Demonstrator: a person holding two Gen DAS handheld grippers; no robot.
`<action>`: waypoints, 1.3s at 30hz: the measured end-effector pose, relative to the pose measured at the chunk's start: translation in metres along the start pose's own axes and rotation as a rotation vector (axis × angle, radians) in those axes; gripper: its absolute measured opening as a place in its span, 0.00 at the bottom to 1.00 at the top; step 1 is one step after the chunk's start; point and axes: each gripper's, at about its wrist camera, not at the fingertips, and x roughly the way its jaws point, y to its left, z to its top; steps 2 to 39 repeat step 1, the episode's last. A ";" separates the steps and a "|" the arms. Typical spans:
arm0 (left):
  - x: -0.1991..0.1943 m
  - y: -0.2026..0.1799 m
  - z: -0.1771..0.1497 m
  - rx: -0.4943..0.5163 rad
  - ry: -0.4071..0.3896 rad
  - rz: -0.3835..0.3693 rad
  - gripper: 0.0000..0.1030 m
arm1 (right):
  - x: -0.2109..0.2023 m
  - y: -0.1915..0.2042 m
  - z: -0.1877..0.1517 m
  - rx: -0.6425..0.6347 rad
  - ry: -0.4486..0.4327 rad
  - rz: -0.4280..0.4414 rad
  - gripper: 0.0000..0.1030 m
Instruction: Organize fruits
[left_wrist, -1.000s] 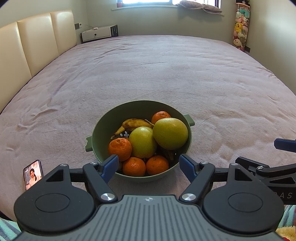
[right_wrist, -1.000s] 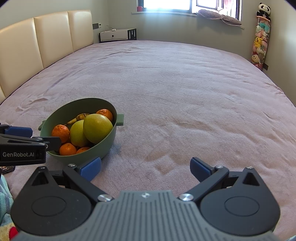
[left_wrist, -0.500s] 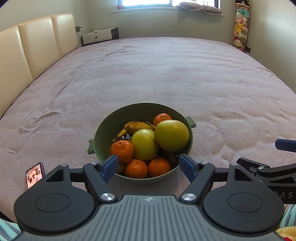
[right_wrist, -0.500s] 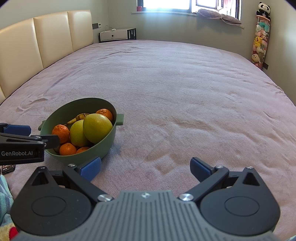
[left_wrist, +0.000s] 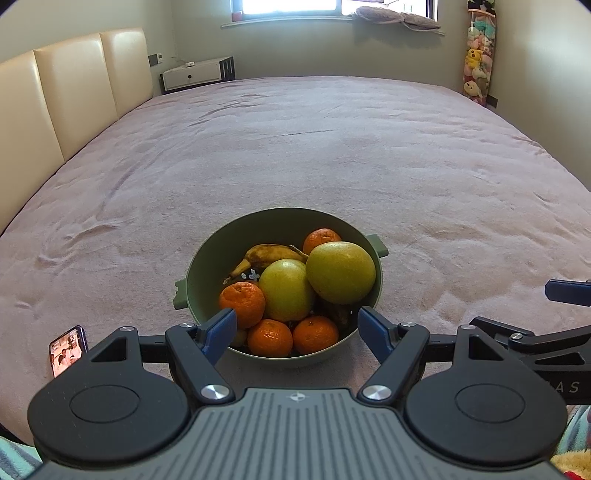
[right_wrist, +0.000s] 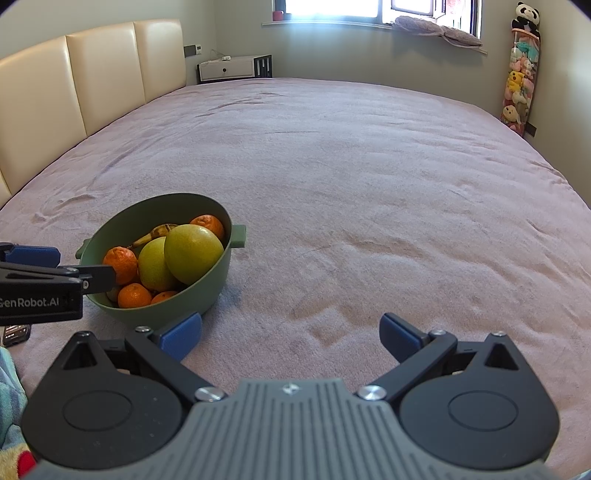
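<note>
wide pink bed (left_wrist: 332, 155) under a green bowl (left_wrist: 207, 266) near its front edge, heaped with a big yellow-green fruit (left_wrist: 340, 272), a second one (left_wrist: 286, 290), mandarins (left_wrist: 242, 303) and a banana (left_wrist: 271, 254). left gripper (left_wrist: 297, 329) spread wide just before the bowl, empty. right gripper (right_wrist: 290, 331) wide too, over bare cover beside the bowl; small phone (left_wrist: 68, 354) at far left.

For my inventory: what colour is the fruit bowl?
Sage green bowl, clearest in the left wrist view.

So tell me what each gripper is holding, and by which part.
Nothing is held. The left gripper and right gripper both have open, empty jaws; all fruit sits in the green bowl.
</note>
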 end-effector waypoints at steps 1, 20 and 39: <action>0.000 0.000 0.000 0.001 0.000 0.000 0.85 | 0.000 0.000 0.000 0.000 0.001 0.000 0.96; 0.000 0.000 0.000 0.001 0.000 0.000 0.85 | 0.000 0.000 0.000 0.000 0.001 0.000 0.96; 0.000 0.000 0.000 0.001 0.000 0.000 0.85 | 0.000 0.000 0.000 0.000 0.001 0.000 0.96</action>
